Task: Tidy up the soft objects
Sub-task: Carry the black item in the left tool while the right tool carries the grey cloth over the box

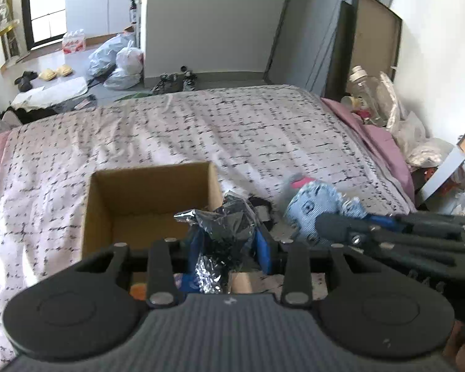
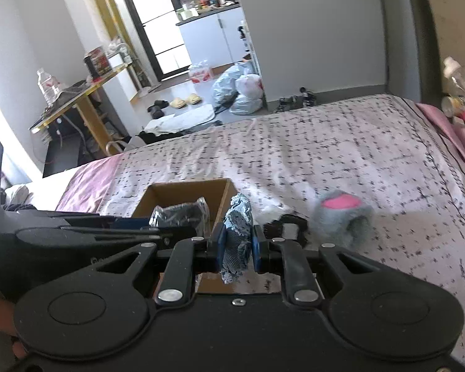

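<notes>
While we hold both tools over the bed [image 1: 201, 124], our left tongs [image 1: 229, 241] are clamped on a dark item in a crinkled clear plastic bag [image 1: 223, 226], whose top sticks up between the blue pads. Just beyond and to the left of these tongs sits an open cardboard box [image 1: 145, 198], its inside bare where we can see it.

Our right tongs [image 2: 237, 245] are pressed together on a small blue denim-like cloth piece [image 2: 237, 229], which stands up above the pads and hangs a little below them. From the left view the same cloth shows pale blue, just to the right of the left tongs.

Ahead and to the right of the right tongs, a grey fluffy toy with a pink patch [image 2: 341, 214] lies on the bedspread. Between it and the right tongs rests a small black item [image 2: 286, 223], too blurred for us to name. The box lies ahead-left of the right tongs.
</notes>
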A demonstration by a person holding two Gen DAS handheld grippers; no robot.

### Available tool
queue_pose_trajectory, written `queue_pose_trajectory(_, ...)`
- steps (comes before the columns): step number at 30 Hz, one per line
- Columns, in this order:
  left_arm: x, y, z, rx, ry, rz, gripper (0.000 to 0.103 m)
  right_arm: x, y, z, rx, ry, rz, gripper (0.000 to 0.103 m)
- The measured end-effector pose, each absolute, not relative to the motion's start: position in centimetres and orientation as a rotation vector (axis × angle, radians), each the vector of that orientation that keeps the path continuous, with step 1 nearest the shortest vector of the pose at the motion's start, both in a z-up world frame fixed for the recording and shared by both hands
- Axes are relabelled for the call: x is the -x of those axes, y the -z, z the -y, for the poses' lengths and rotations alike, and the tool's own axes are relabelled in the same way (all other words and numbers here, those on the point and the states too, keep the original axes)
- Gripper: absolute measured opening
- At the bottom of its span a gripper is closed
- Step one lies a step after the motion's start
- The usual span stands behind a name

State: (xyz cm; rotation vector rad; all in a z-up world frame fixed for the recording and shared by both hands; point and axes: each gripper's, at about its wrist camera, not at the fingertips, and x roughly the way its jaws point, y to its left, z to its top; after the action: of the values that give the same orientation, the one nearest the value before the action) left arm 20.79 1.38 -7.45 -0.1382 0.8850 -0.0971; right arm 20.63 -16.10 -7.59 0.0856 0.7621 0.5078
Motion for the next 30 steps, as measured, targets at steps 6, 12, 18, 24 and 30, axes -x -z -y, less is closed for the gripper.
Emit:
queue_pose_trajectory(6,-20.6,8.6,-4.7,0.180,0.036,-0.895,0.037,-20.8,8.1,13.8,-0.057,-0.544,-0.774,0.018)
queue_pose_trajectory(12,-21.2,9.8,-8.1,0.218,0.005,-0.905,0.037,-20.8,8.5,11.6,-0.024,-0.568,-0.789,0.018)
queue_pose_trajectory(18,-21.9,11.3,-9.6,0.246,-0.002,-0.928,0.037,-21.3,9.3,9.8,0.007,-0.583,-0.813,0.018)
queue_pose_trajectory(24,-22.6,13.0,-10.0,0.248,-0.011,-0.947,0.037,-22.0,9.5,8.8,0.027,-0.591,-0.818,0.018)
queue_pose_trajectory(30,-23.2,13.6,-10.4,0.293,-0.002,-0.971,0.045,-22.3,9.6,8.1,0.048,-0.605,-0.820,0.018)
